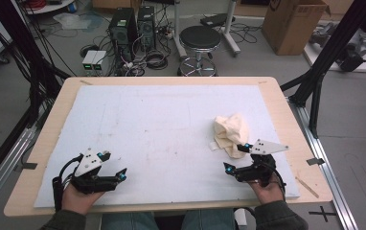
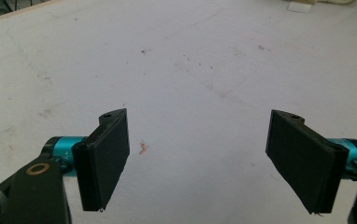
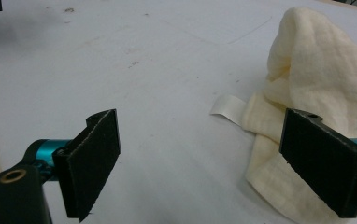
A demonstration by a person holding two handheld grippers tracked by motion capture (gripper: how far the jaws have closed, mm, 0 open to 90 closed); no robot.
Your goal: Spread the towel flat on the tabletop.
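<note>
Both tools rest near the table's front edge with jaws spread and nothing gripped: left tool toward the left corner, right tool beside the crumpled cloth toward the right edge.

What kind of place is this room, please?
Probably a robotics lab or workshop. Beyond the table stand two computer towers amid loose cables on the floor, with a stool and a cardboard box nearby.
</note>
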